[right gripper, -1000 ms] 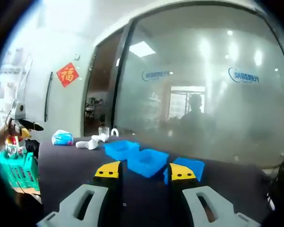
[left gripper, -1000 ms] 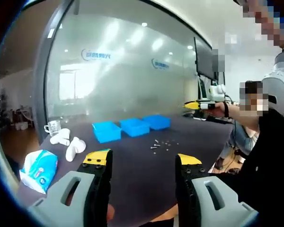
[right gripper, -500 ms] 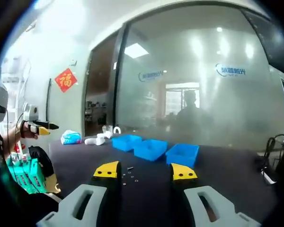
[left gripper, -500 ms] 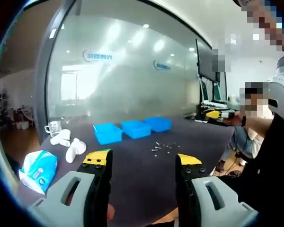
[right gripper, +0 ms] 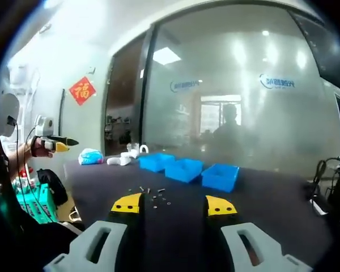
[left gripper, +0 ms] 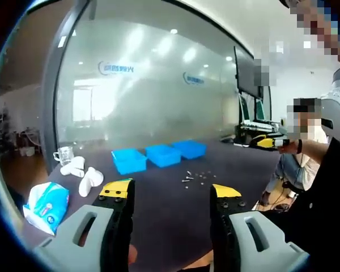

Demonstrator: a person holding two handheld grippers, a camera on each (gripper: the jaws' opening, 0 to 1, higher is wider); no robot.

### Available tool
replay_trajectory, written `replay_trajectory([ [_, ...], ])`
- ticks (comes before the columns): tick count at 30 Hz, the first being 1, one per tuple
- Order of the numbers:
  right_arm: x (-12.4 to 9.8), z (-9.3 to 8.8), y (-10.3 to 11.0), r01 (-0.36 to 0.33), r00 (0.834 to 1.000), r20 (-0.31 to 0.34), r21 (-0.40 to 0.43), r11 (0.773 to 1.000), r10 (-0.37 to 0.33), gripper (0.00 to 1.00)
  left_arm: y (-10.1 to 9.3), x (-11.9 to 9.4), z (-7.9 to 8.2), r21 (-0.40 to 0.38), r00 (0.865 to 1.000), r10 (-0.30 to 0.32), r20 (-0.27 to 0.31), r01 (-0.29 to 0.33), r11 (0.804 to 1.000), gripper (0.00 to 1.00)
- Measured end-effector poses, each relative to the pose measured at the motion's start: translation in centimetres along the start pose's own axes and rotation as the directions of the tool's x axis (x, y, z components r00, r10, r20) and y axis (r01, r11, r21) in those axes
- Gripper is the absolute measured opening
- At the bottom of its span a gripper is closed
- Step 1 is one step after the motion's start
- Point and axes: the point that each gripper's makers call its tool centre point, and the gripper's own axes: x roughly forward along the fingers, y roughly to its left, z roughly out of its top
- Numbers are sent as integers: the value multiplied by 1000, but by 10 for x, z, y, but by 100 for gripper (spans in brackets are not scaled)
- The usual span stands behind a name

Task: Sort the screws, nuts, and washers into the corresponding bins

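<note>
Three blue bins (left gripper: 163, 154) stand in a row on a dark table (left gripper: 158, 215). Several small screws, nuts and washers (left gripper: 192, 177) lie scattered in front of them. My left gripper (left gripper: 170, 191) is open over the table's near edge, nothing between its yellow-tipped jaws. The right gripper (left gripper: 266, 143) hangs in a hand at the far right, off the table. From the right gripper view, the bins (right gripper: 184, 169) and the small parts (right gripper: 153, 194) lie ahead. My right gripper (right gripper: 174, 205) is open and empty. The left gripper (right gripper: 54, 141) is held up at the left.
A blue tissue pack (left gripper: 45, 204), white bundles (left gripper: 82, 173) and a glass mug (left gripper: 62, 153) sit at the table's left end. A green crate (right gripper: 31, 207) stands beside the table. A frosted glass wall (left gripper: 147, 96) rises behind, with monitors (left gripper: 246, 71) at the right.
In the left gripper view the right gripper has come down and to the right, from above the table's corner to beside it. The right gripper view has swung to bring the small parts in.
</note>
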Motion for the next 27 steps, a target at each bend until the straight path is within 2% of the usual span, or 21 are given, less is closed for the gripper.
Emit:
replay_trajectory([
  [2,2,-1,5,-33,999,-11,-14,999,33,37,-2,0,1,4,1000,-6,1,6,1000,51],
  [5,6,-8,20,-126,991,-55,-19,992,125,37,-5,-1,-1,7,1000,-17,-6,18,1000,51],
  [9,11,-18,30,-195,975,-116,-54,979,187,37,-7,-2,0,-8,1000,-28,1,28,1000,51],
  [11,13,-18,33,-208,973,-115,-46,977,201,37,-7,-2,1,-6,1000,-28,1,28,1000,51],
  [14,16,-20,42,-255,959,-135,-36,966,248,37,-7,-3,0,-8,1000,-26,0,26,1000,51],
  [21,33,-14,44,-295,946,-165,-78,952,279,37,-5,-5,-3,-18,1000,-19,-1,19,1000,51],
  [24,44,-11,45,-320,935,-184,-68,945,304,37,-5,-5,-4,-21,1000,-19,0,19,1000,51],
  [27,58,-12,43,-315,932,-213,-78,946,293,35,-6,-5,-8,-33,1000,-21,-3,21,999,51],
])
